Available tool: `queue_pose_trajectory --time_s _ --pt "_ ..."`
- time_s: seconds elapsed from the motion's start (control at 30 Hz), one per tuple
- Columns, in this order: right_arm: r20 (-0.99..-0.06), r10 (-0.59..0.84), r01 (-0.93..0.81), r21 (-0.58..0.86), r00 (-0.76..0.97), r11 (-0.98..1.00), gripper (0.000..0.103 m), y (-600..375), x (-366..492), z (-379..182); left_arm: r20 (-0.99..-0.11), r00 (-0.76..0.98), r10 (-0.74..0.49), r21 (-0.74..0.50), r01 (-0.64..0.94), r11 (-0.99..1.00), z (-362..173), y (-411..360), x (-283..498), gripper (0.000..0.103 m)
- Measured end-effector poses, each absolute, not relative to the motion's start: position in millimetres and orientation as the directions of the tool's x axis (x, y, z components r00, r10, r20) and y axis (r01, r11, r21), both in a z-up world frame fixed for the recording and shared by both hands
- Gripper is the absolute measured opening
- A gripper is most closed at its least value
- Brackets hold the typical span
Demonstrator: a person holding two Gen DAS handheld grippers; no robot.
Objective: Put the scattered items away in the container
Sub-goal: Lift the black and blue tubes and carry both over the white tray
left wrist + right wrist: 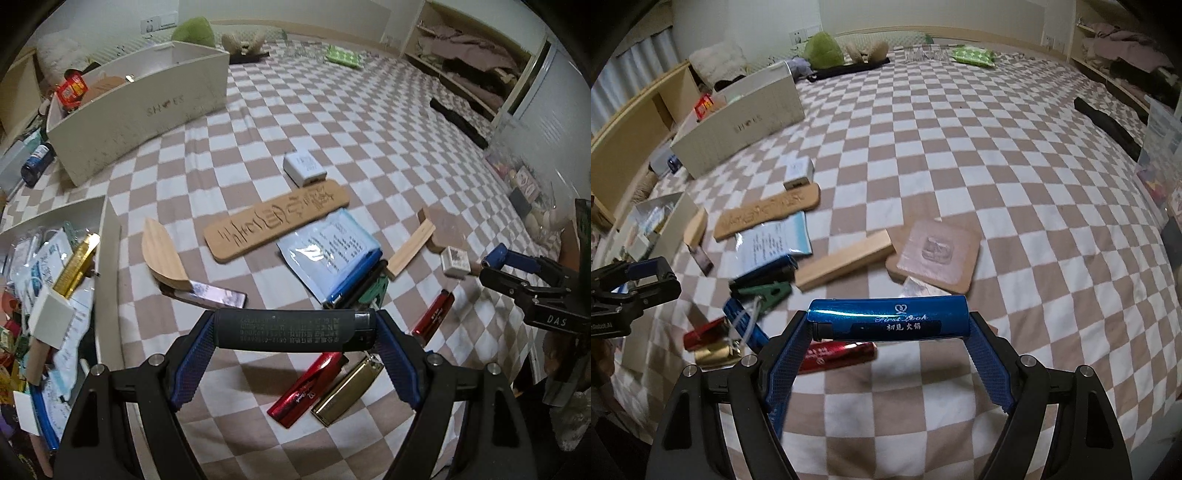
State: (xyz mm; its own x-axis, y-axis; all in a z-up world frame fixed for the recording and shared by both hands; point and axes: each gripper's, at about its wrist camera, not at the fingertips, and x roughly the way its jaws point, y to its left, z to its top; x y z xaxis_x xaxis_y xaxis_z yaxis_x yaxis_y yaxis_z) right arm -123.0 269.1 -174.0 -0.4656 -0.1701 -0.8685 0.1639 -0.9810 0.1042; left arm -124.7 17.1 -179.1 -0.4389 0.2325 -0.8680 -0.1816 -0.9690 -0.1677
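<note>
My left gripper (295,332) is shut on a dark grey lighter (291,326), which lies crosswise between the blue pads above the checked bedspread. My right gripper (888,325) is shut on a shiny blue lighter (890,318), held the same way. Each gripper also shows at the edge of the other's view: the right gripper (493,264) and the left gripper (652,275). The white open container (105,236), with several small items inside, stands at the left. Below lie red lighters (304,387) (836,354), a gold harmonica (347,395) and a green clip (764,290).
Scattered on the bed are a carved wooden plaque (277,218), a white charger (304,168), a blue-white pouch (328,251), a wooden stick (846,260) and a square coaster (936,254). A white box marked SHOES (136,110) stands behind them. Shelves line the right side.
</note>
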Motion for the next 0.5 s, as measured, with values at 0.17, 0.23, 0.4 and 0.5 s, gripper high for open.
queue_pose_trajectory --time_s 0.17,0.23,0.4,0.5 --pt "-0.856 -0.19 0.167 0.124 -0.48 -0.978 0.083 271.3 -118.7 -164.3 -0.852 -0.469 0.235 -0.175 -0.169 -0.97 -167.0 7.3 -123.0 0.083" --pt "-0.852 -0.195 0.165 0.129 -0.486 -0.978 0.083 270.6 -118.6 -161.4 -0.844 -0.483 0.233 -0.173 -0.166 -0.971 -161.5 3.2 -121.9 0.083" --pt "-0.844 -0.198 0.16 0.135 -0.498 -0.978 0.083 268.8 -119.4 -154.2 -0.825 -0.515 0.233 -0.177 -0.157 -0.972 -149.9 -6.2 -119.6 0.083" --pt "-0.839 -0.208 0.163 0.144 -0.503 -0.976 0.083 266.0 -121.1 -150.8 -0.814 -0.535 0.229 -0.175 -0.15 -0.973 -143.4 -11.8 -118.2 0.083"
